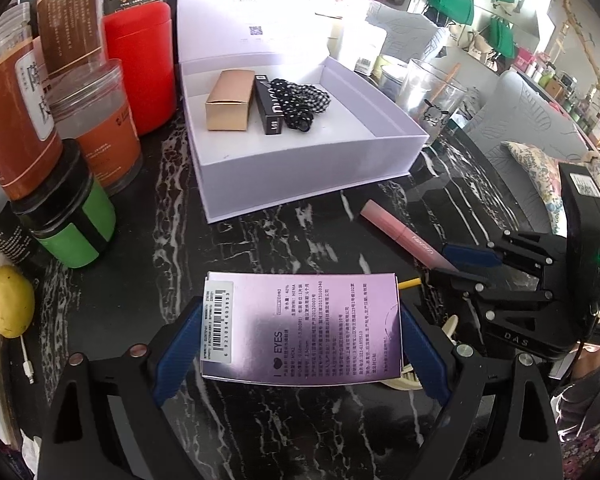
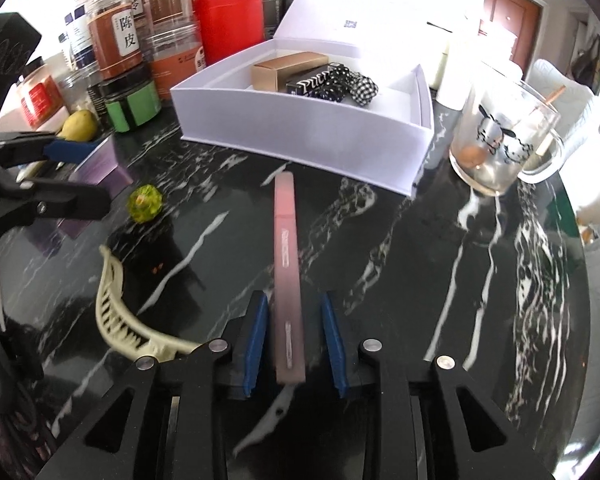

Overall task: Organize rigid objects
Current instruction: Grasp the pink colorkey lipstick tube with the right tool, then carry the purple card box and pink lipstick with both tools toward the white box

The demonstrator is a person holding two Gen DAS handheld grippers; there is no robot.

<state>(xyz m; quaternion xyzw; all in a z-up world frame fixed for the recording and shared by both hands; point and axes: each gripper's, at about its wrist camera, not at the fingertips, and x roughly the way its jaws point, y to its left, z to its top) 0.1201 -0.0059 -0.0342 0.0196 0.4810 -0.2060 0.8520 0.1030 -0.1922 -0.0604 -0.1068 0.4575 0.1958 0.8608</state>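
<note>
My left gripper (image 1: 302, 312) is shut on a flat purple carton (image 1: 300, 332), with a blue pad against each of its short sides, low over the black marble table. That carton (image 2: 104, 160) and the left gripper (image 2: 96, 174) also appear at the left of the right wrist view. A pink tube (image 2: 286, 220) lies on the table between the jaws of my right gripper (image 2: 293, 298); a gap shows beside it, so the pads do not press it. Beyond stands an open white box (image 2: 300, 136) holding a gold carton (image 1: 230, 100), a black carton (image 1: 266, 106) and a spotted fabric piece (image 1: 300, 100).
Jars, a red canister (image 1: 140, 64), a green jar (image 1: 76, 220) and a lemon (image 1: 10, 300) crowd the left side. A glass cup (image 2: 496, 140) stands right of the box. A cream hair claw (image 2: 116, 312) and a yellow-green knob (image 2: 146, 204) lie near the grippers.
</note>
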